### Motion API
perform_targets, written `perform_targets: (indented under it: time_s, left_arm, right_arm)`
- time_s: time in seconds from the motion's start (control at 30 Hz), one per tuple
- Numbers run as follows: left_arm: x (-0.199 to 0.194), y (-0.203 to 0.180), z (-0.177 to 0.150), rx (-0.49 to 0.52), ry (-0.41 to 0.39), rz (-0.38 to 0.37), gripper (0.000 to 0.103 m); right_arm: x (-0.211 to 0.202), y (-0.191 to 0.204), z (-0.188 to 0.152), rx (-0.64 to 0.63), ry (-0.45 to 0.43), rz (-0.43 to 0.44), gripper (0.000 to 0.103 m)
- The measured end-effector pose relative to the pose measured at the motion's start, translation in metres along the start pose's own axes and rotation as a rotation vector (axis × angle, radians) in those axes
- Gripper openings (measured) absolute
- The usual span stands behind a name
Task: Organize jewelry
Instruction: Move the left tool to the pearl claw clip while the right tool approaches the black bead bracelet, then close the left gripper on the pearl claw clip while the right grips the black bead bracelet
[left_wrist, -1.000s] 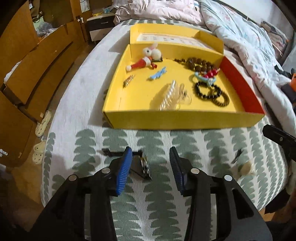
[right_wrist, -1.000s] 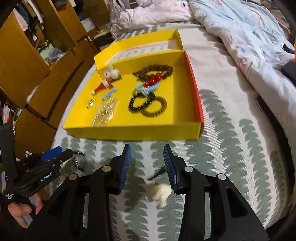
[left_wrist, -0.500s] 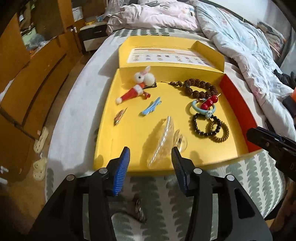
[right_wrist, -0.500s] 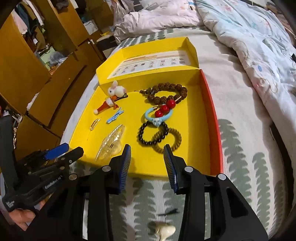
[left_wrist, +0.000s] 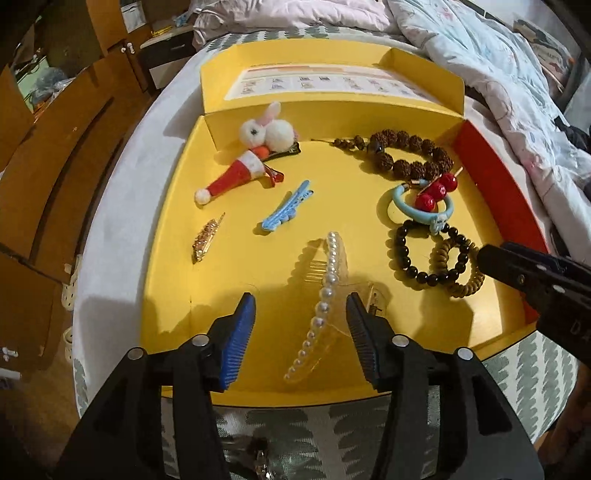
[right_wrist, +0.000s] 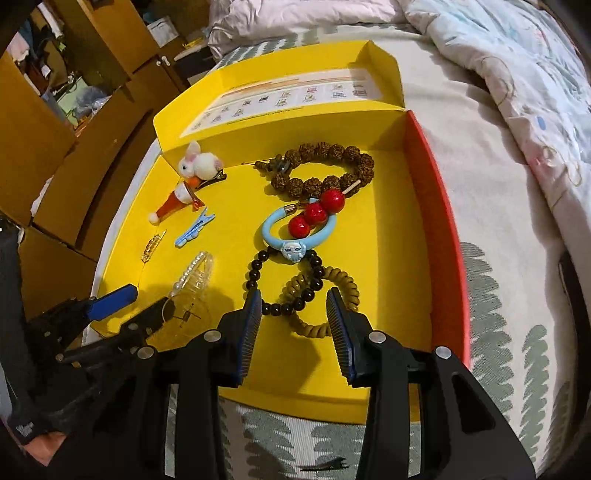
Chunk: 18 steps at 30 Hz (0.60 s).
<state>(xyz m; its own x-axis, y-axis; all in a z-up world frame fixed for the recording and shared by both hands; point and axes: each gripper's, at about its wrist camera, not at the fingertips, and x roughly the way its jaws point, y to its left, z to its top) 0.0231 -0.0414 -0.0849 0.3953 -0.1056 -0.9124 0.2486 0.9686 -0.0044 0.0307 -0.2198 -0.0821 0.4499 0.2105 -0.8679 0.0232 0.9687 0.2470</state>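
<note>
Jewelry lay spread across the floor of a shallow yellow box (left_wrist: 166, 258) on the bed. At the left, a gold clip (left_wrist: 207, 236) and a blue clip (left_wrist: 286, 210) sat far of the left gripper (left_wrist: 301, 306), with bare yellow floor along the box's left wall. Its jaws had just been opening and stood released, straddling a pearl hair claw (left_wrist: 325, 295) without pressing it. To the right, the right gripper (right_wrist: 294, 301) hung with its fingers apart over a black bead bracelet (right_wrist: 284, 280) and a coiled tan hair tie (right_wrist: 321, 299), gripping neither. Open floor remained between those and the red right wall (right_wrist: 436, 221).
</note>
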Motion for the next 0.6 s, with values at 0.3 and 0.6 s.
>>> perform_targets:
  time_s: [0.3,0.6]
  left_arm:
    - [-0.002,-0.002,0.001,0.002,-0.01,-0.044,0.056]
    - [-0.004,0.0,0.005,-0.017,-0.022,-0.057,0.058]
  right_arm:
    - [0.017,0.001,0.001,0.012,0.029,-0.011,0.04]
    - [0.024,0.001,0.003,0.024,0.035,-0.005,0.04]
